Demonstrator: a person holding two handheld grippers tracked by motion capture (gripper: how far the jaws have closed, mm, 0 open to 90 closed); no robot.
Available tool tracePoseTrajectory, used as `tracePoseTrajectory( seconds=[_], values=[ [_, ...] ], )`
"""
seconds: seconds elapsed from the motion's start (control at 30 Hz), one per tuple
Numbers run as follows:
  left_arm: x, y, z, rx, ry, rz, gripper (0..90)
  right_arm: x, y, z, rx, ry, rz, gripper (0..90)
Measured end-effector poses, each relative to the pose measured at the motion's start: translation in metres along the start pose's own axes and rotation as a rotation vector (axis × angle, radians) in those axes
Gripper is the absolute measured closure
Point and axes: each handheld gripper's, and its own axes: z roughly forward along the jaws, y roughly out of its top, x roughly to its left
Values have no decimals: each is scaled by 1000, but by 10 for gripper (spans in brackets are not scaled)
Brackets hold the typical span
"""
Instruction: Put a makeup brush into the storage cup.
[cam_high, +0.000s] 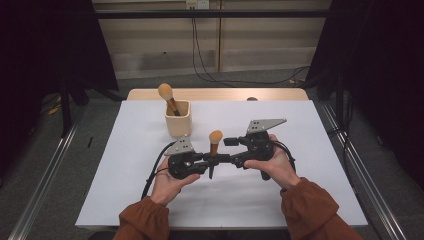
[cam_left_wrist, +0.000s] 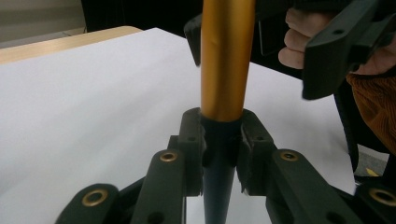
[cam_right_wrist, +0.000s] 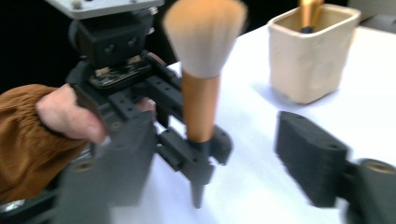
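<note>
1. Brush (cam_high: 214, 146) upright, clamped between left gripper (cam_high: 206, 163) jaws at dark lower handle, just under gold sleeve.
2. Right gripper (cam_high: 234, 150) jaws spread, clear of handle either side; nothing held.
3. Likely light, stiff handle; smooth, may slip. Grip dark taper, never soft bristles.
4. Peach tuft, gold sleeve, dark tip. Second brush (cam_high: 169, 98) in cup (cam_high: 178, 120) beyond jaws.

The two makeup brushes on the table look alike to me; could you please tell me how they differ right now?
The held brush is clamped upright at its dark handle by the left claw, above the table; the brush in the cup leans inside the beige cup, untouched. The held brush sits nearer the person; the other farther back. Both share tan bristles and golden-orange ferrules.
</note>
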Motion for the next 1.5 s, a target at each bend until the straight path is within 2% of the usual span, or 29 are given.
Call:
tracePoseTrajectory(
  seconds=[0.1, 0.23, 0.37, 0.53, 0.63, 0.8, 1.0, 1.07, 1.27, 1.5],
  values=[
    [1, 0, -2, -7, 8, -9, 744, -1, -3, -1, -31, -28, -21, 145],
    [2, 0, -7, -9, 15, -7, 743, -4, -9, -3, -41, -72, 11, 10],
    [4, 0, -12, -13, 32, -3, 744, -6, -14, -8, -48, -139, 20, 6],
    [6, 1, -16, -20, 45, -5, 743, -6, -21, -14, -60, -140, 15, 4],
    [5, 1, -17, -17, 43, 2, 744, -4, -25, -16, -57, -216, 2, 9],
    [7, 3, -23, -27, 53, 4, 743, -5, -34, -18, -67, -278, -5, 6],
    [14, 3, -36, -37, 79, -5, 743, -7, -42, -25, -79, -299, 22, 7],
    [15, 2, -39, -43, 87, -7, 744, -6, -45, -28, -69, -327, 10, 7],
    [20, 2, -49, -47, 104, -15, 744, -7, -53, -39, -80, -364, 16, 8],
    [26, 4, -61, -47, 131, -1, 743, -10, -66, -56, -98, -413, -2, 12]
  ],
)
